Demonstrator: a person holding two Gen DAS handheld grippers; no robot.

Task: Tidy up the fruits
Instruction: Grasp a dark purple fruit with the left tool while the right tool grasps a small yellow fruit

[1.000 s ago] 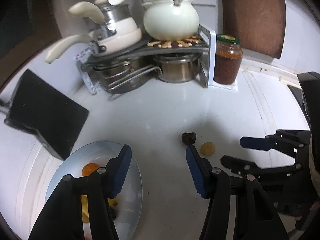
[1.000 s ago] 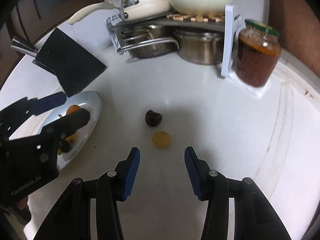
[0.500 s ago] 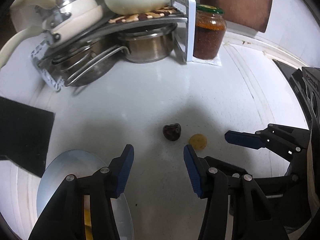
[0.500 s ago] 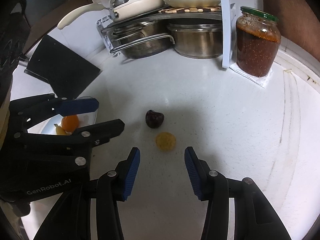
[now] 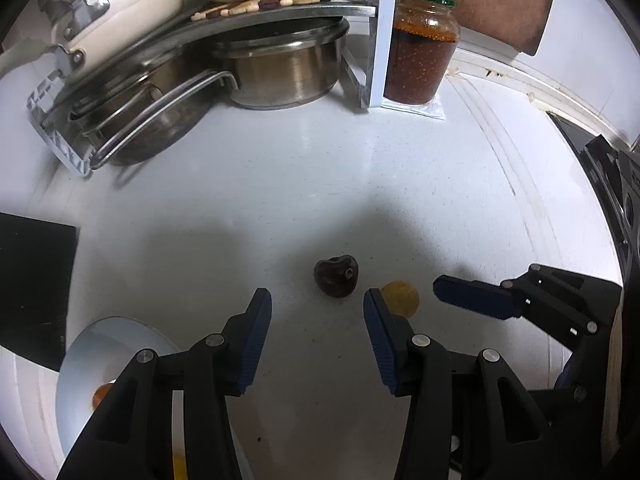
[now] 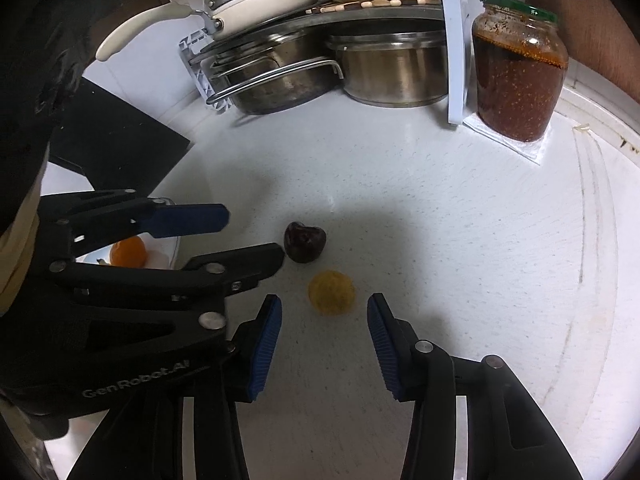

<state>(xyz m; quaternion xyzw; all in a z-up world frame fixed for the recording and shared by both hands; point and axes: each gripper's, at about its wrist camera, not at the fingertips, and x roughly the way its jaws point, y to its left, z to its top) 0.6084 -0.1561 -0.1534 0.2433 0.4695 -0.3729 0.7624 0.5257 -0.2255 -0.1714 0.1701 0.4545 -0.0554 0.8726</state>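
A white bench [image 5: 304,184] fills both views. On it lie two small fruits, close together but apart: a dark red, heart-shaped fruit [image 5: 335,276] and a round yellow fruit [image 5: 401,298] just to its right and slightly nearer.

The left claw [image 5: 317,312] is open, its blue-padded fingers spread wide, and holds nothing. The dark fruit sits just beyond the gap between its fingertips, and the yellow fruit is partly hidden behind the tip of its right finger. To the near left of this claw lies a pale plate [image 5: 104,344] with an orange fruit [image 5: 102,394] on it, partly hidden by the claw's body.

The right claw [image 6: 324,312] is also open and empty. The yellow fruit [image 6: 331,292] lies just ahead of its fingertips, roughly centred in the gap; the dark fruit [image 6: 304,241] lies a little farther and to the left. In this view the left claw reaches in from the left, one finger's tip very near the dark fruit; whether they touch cannot be told. Behind that claw the orange fruit [image 6: 128,251] shows on the plate [image 6: 170,245].

At the far side stands a rack [image 5: 372,36] with steel pots [image 5: 280,68] beneath and cream-coloured cookware [image 5: 120,12] on top. A glass jar [image 5: 422,48] of reddish-brown contents with a green lid stands to the right of the rack, on a white square. A black block [image 6: 116,144] sits at the left.
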